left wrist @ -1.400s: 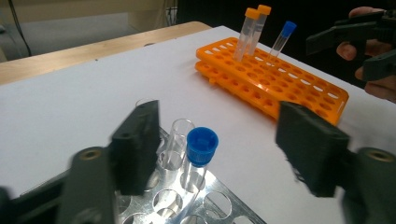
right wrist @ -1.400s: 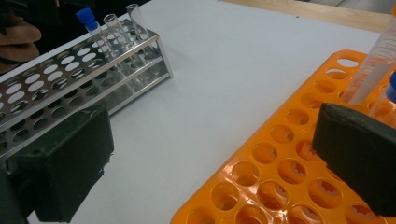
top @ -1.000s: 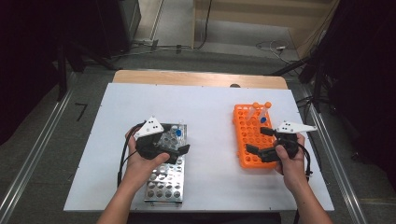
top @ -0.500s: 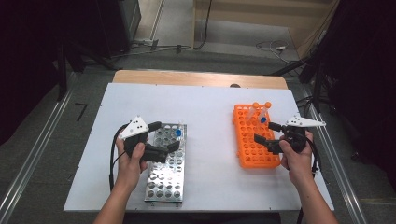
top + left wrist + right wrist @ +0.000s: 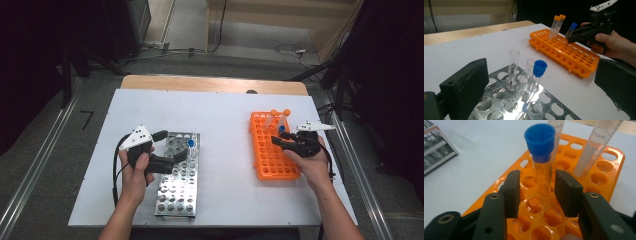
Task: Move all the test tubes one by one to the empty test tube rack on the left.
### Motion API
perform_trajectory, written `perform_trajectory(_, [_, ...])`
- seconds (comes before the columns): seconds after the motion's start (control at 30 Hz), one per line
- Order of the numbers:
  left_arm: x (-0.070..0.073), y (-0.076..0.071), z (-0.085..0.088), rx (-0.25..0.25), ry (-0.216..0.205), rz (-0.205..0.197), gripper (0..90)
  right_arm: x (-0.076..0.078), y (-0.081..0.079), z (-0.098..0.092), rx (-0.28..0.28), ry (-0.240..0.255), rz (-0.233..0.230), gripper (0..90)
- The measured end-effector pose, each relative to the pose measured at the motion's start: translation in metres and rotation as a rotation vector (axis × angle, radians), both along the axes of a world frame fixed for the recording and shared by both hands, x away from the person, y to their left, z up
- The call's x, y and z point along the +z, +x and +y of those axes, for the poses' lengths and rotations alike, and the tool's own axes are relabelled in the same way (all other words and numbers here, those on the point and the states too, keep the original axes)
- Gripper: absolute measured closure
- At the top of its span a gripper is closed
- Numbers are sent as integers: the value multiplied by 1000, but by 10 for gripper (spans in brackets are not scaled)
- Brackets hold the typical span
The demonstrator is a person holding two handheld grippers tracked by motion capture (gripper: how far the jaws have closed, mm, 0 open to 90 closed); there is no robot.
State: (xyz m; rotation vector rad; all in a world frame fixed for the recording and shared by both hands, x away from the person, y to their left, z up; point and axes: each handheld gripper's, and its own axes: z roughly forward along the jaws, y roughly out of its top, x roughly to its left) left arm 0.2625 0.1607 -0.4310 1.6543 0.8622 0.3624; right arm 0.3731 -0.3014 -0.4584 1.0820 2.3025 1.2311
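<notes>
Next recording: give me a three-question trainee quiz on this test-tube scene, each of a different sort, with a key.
1. True or false: the right gripper has its jaws either side of the blue-capped clear tube in the orange plastic rack.
2. How many orange-capped tubes stand in that rack?
3. The perforated metal rack lies nearer which gripper: A left, B right?

Key: 1 true; the jaws have just been closing and a gap still shows. 2 two. 3 A.
</notes>
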Motion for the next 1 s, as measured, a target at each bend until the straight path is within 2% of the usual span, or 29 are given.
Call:
perform_trajectory(0.1, [0, -1, 0, -3, -1, -1, 0, -3, 2, 3, -2, -34, -3, 621])
perform_trajectory(0.3, [0, -1, 0, -6, -1, 5, 0, -6, 3, 2, 0, -50, -6, 727])
perform_trajectory(0.4, [0, -1, -1, -10, -1, 4, 0, -6, 3, 2, -3, -60, -14, 745])
perform_trajectory(0.63, [4, -3, -3, -29, -5, -9, 0, -1, 2, -5, -23, 8, -24, 755])
perform_trajectory(0.77, [6, -3, -5, -33, -7, -15, 0, 5, -3, -9, -28, 41, -54, 755])
perform_trajectory(0.87, [6, -4, -7, -38, -3, -14, 0, 12, -8, -12, -47, 46, -88, 755])
perform_trajectory(1.0, [7, -4, -11, -50, 2, -19, 0, 20, -14, -15, -54, 80, -103, 755])
